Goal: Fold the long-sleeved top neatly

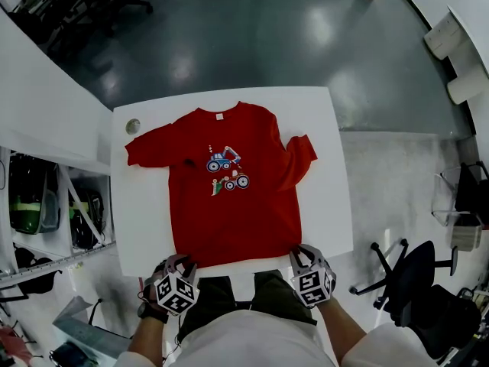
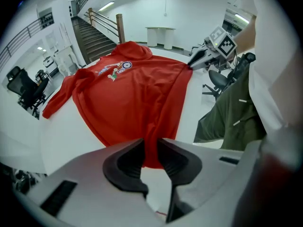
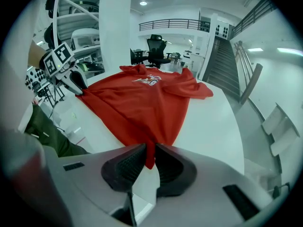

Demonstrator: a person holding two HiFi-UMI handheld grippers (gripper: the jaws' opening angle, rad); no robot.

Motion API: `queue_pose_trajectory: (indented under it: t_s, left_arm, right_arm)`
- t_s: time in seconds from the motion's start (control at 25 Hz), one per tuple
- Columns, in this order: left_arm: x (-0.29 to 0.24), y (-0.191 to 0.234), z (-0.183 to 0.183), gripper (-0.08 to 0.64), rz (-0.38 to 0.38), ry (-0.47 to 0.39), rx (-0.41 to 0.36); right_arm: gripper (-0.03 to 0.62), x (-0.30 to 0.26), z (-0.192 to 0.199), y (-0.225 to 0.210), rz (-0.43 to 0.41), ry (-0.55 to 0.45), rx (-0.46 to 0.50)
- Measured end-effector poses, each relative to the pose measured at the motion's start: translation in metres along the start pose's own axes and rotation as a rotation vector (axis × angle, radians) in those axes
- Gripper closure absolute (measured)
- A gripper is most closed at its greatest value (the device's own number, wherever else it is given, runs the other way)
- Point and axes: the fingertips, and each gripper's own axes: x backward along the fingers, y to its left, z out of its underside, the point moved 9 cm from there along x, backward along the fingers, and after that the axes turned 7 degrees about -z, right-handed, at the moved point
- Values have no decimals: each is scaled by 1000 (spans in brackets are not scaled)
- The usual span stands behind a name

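Note:
A red long-sleeved top (image 1: 229,205) with a tractor print lies front up on the white table (image 1: 328,205), collar at the far side. One sleeve (image 1: 149,147) reaches out to the left; the other (image 1: 302,159) lies bent beside the body. My left gripper (image 1: 181,262) (image 2: 150,148) is shut on the near left corner of the hem, red cloth (image 2: 132,93) bunched between its pads. My right gripper (image 1: 302,252) (image 3: 149,155) pinches the near right hem corner of the top (image 3: 142,103). Each gripper also shows in the other's view: the right gripper (image 2: 199,60) and the left gripper (image 3: 78,84).
A small round object (image 1: 133,126) lies on the table's far left corner. Shelves (image 1: 46,205) stand to the left and office chairs (image 1: 405,274) to the right. The person in olive trousers (image 1: 229,297) stands against the near table edge.

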Motion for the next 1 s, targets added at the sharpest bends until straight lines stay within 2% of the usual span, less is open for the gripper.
queue_pose_trajectory:
  t_s: [0.28, 0.52, 0.72, 1.0]
  left_arm:
    - [-1, 2, 3, 466, 13, 5, -10]
    - [2, 5, 7, 459, 56, -9, 44]
    - [5, 6, 0, 427, 89, -18, 30]
    - [9, 20, -19, 422, 90, -57, 38]
  right_arm:
    - [517, 0, 1, 8, -8, 11, 2]
    - [480, 4, -5, 1, -67, -16, -38]
    - [472, 17, -13, -21, -34, -92, -36]
    - [477, 17, -29, -41, 30, -133, -58]
